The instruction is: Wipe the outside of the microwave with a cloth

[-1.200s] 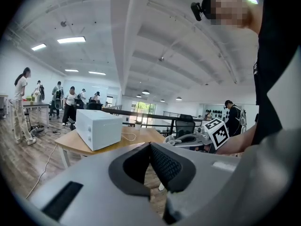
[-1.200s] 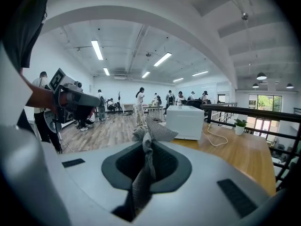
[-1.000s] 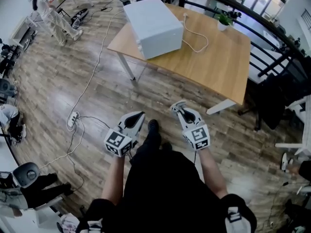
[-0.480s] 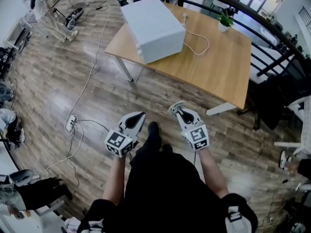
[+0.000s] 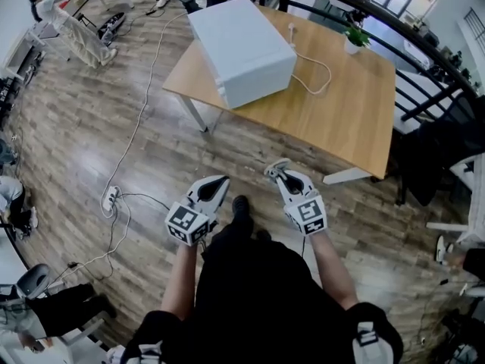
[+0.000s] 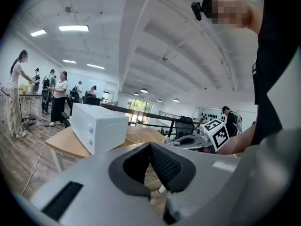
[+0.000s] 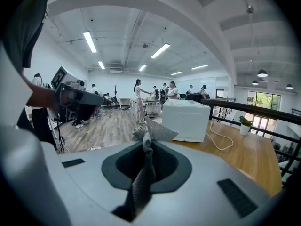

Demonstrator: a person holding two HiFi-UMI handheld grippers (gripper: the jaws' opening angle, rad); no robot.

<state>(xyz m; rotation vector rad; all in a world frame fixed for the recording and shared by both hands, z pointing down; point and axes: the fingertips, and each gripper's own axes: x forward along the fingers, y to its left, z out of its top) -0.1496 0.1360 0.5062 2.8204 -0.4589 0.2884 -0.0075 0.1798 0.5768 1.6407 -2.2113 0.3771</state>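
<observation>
A white microwave stands on a wooden table, well ahead of both grippers; it also shows in the left gripper view and the right gripper view. My right gripper is shut on a grey cloth, whose crumpled end sticks out past the jaws. My left gripper is shut with nothing between its jaws. Both are held at waist height over the floor, short of the table.
A white cable runs from the microwave across the tabletop, and a small potted plant stands at the far edge. A black railing lies behind the table. A power strip and cords lie on the floor left. People stand far left.
The view has shifted slightly toward the table; the microwave sits a little nearer and more central. Both grippers keep their pose and grip.
</observation>
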